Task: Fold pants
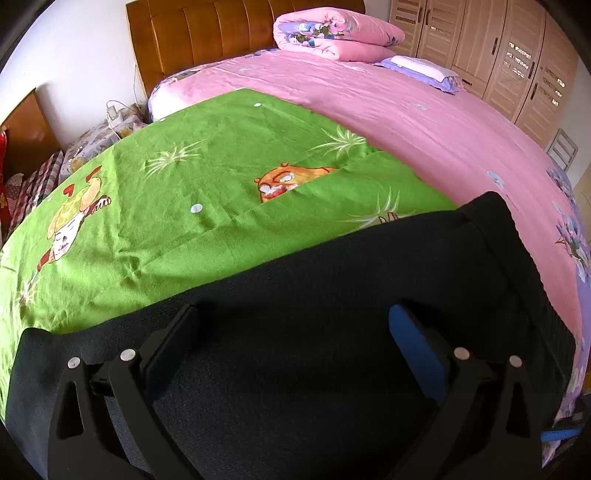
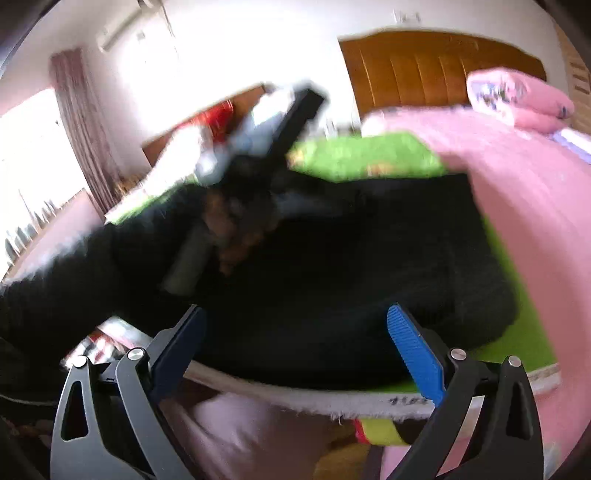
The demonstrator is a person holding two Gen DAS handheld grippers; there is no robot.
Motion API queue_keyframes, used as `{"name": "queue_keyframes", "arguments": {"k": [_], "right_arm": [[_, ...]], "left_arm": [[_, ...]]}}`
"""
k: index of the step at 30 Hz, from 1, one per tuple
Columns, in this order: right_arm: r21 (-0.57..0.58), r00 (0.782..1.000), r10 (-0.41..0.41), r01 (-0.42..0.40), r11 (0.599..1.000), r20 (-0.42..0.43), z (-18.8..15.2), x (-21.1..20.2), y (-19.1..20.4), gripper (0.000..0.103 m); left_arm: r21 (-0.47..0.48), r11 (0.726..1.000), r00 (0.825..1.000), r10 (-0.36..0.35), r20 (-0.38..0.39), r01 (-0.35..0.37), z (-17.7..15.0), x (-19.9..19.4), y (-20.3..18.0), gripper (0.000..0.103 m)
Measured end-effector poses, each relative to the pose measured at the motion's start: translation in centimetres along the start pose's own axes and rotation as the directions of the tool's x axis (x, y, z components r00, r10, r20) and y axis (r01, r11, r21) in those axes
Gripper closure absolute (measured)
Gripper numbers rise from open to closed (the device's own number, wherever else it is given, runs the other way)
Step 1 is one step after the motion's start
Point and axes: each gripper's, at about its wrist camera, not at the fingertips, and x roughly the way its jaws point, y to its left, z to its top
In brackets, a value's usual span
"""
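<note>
Where the black pants (image 1: 332, 295) lie folded across the near part of the green cartoon sheet (image 1: 184, 177), their lower edge is cut off from sight. Over them hangs the left gripper (image 1: 291, 336), fingers spread wide, grasping nothing. Likewise agape is the right gripper (image 2: 295, 336), its view badly blurred. Beyond stretch the pink bedspread (image 1: 424, 129), a rolled quilt (image 1: 332, 33) and the wooden headboard (image 1: 207, 33)

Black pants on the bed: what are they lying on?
The black pants lie on a green cartoon-print sheet, itself spread over the pink bedcover. What lies beneath the pants themselves is covered. Both the left gripper and right gripper are open.
</note>
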Motion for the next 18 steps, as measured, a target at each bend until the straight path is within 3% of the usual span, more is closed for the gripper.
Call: {"name": "queue_keyframes", "arguments": {"k": [7, 13, 18], "right_arm": [[0.002, 1.000, 0.014, -0.014, 1.000, 0.012, -0.9, -0.5, -0.3, 0.006], [-0.045, 0.998, -0.053, 0.052, 0.998, -0.025, -1.1, 0.0, 1.0, 0.006], [-0.046, 0.993, -0.106, 0.104, 0.994, -0.056, -0.9, -0.8, 1.7, 0.006]], "left_arm": [[-0.006, 1.000, 1.000, -0.004, 0.002, 0.004, -0.1, -0.2, 0.0, 0.001], [-0.014, 1.000, 1.000, -0.001, 0.005, 0.001, -0.2, -0.5, 0.2, 0.001], [-0.045, 0.996, 0.994, 0.086, 0.065, -0.083, -1.8, -4.9, 2.2, 0.002]]}}
